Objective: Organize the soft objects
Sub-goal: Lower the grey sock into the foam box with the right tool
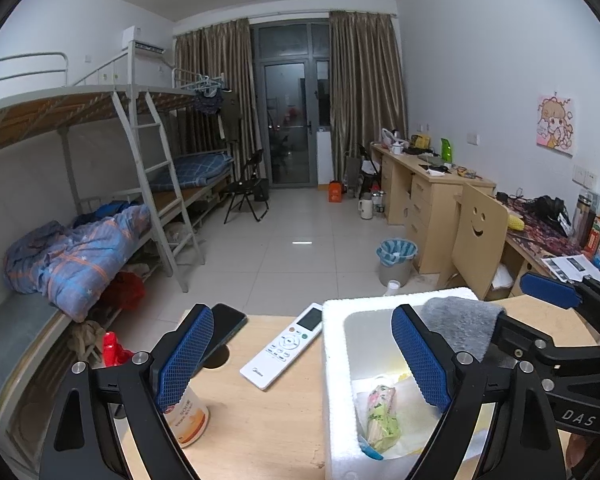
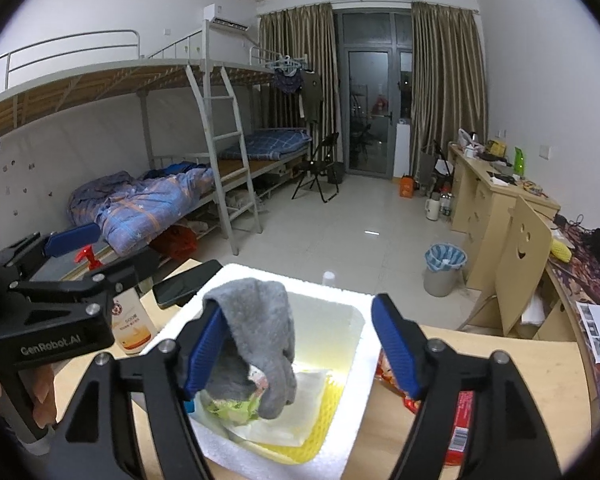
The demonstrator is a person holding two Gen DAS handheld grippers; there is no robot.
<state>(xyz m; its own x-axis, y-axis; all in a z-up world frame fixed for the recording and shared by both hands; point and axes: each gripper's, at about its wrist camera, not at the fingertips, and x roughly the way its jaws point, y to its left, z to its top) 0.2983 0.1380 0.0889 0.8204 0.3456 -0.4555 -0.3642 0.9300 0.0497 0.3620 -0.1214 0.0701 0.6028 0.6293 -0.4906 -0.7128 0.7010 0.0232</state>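
Note:
A white foam box stands on the wooden table. A grey cloth hangs draped over the left finger of my right gripper, drooping into the box. The jaws stand wide apart and do not pinch it. Under it in the box lie a floral green and pink packet, white sheets and a yellow mesh. In the left wrist view the grey cloth sits over the box's far right corner, with the right gripper behind it. My left gripper is open and holds nothing; its right finger is over the box.
A white remote, a dark phone and an orange-labelled bottle lie left of the box. A red packet lies right of it. The table's far edge runs just beyond them. A hand holds the left gripper.

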